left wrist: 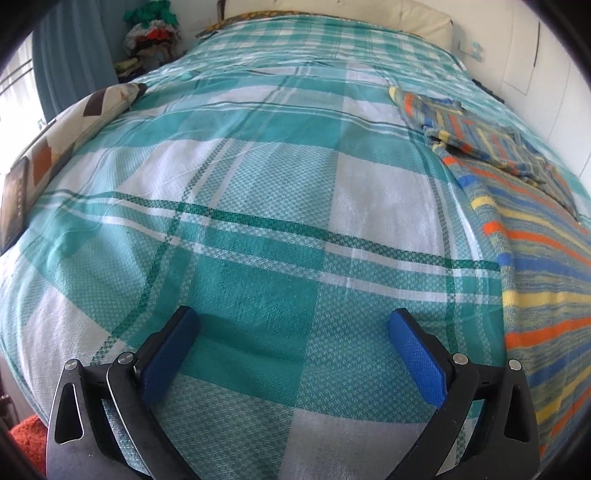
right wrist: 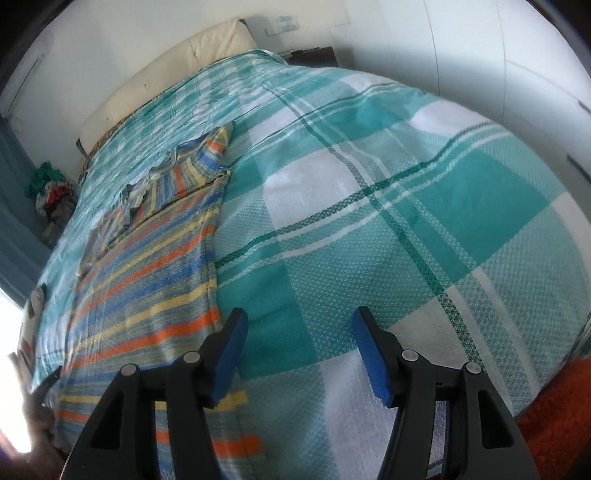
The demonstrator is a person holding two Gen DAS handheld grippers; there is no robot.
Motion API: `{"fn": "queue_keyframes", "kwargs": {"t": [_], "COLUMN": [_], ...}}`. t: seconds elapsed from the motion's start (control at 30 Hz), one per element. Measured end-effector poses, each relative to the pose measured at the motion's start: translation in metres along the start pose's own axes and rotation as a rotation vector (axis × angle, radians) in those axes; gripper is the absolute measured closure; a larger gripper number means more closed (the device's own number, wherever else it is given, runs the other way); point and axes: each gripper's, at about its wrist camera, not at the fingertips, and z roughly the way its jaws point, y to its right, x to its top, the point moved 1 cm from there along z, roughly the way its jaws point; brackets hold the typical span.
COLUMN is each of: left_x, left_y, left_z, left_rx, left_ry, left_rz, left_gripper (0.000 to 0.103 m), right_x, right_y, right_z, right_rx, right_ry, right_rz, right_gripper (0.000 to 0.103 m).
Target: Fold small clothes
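A small garment [left wrist: 535, 258] with orange, blue and yellow stripes lies flat on the teal and white plaid bed cover [left wrist: 258, 184]. Its far end [left wrist: 480, 136] is rumpled and folded over. In the left wrist view it fills the right side, and my left gripper [left wrist: 291, 317] hovers wide open over bare cover to its left, holding nothing. In the right wrist view the garment [right wrist: 147, 280] spreads at the left. My right gripper [right wrist: 300, 317] stands open just right of the garment's near corner, its left finger [right wrist: 236, 332] beside the hem, nothing between the pads.
A patterned pillow [left wrist: 74, 122] and a dark flat panel [left wrist: 14, 206] lie at the bed's left edge. A pile of clothes [left wrist: 151, 33] sits in the far corner beside a cream headboard [left wrist: 417, 18]. An orange rug [right wrist: 554, 406] lies below the bed's near edge, and a white wall [right wrist: 480, 55] runs along the right.
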Motion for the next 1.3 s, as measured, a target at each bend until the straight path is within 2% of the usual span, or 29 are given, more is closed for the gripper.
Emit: {"fn": "queue_keyframes", "kwargs": {"t": [0.4,1.3], "left_x": [-0.0032,-0.0005], "left_y": [0.0019,0.0037], "left_z": [-0.0003,0.0021], "left_rx": [0.019,0.033], "left_ry": [0.009,-0.02], "left_rz": [0.007,0.01], "left_gripper": [0.001,0.0], "right_x": [-0.0015,-0.0055], "right_y": [0.003,-0.004], "right_z": [-0.0012,0.0003], "right_rx": [0.031,0.0], "right_ry": [0.003,0.003], "right_rz": [0.032,-0.006], "right_gripper": [0.043,0.042]}}
